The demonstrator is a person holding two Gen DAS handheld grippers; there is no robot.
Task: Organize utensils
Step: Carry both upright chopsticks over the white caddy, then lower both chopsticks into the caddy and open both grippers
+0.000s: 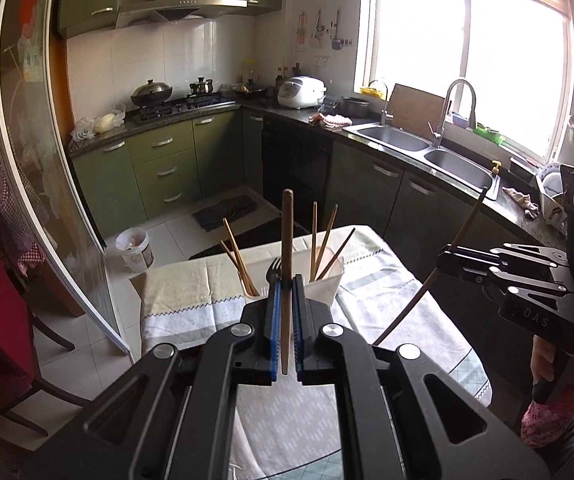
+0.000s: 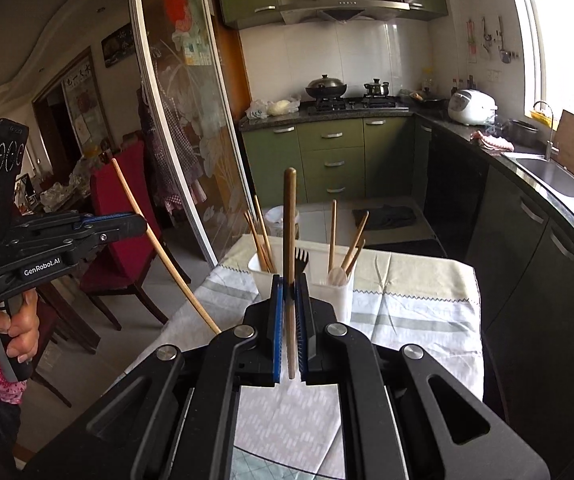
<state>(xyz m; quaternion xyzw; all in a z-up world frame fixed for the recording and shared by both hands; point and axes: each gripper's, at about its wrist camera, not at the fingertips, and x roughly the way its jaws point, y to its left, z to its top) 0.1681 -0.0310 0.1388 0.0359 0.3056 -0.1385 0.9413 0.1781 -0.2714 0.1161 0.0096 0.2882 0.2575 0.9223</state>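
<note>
Chopsticks up: left gripper (image 1: pixel 286 304) clamps one chopstick (image 1: pixel 286 240), right gripper (image 2: pixel 291 304) clamps another (image 2: pixel 289 240), both above the white holder (image 2: pixel 337 292) near the table's (image 2: pixel 427 320) far edge; open floor (image 1: pixel 99 344) lies beyond.

- Left wrist cam: we look forward and down along the left gripper (image 1: pixel 285 284), its fingers close at the bottom; table (image 1: pixel 387 292) just beyond, sink counter (image 1: pixel 439 148) far right.
- Right wrist cam: same setup along the right gripper (image 2: pixel 289 286), stove (image 2: pixel 351 104) far ahead.
- Shared: the table, the white holder (image 1: pixel 327 280) (image 2: pixel 339 284), and each other's gripper at the side.
</note>
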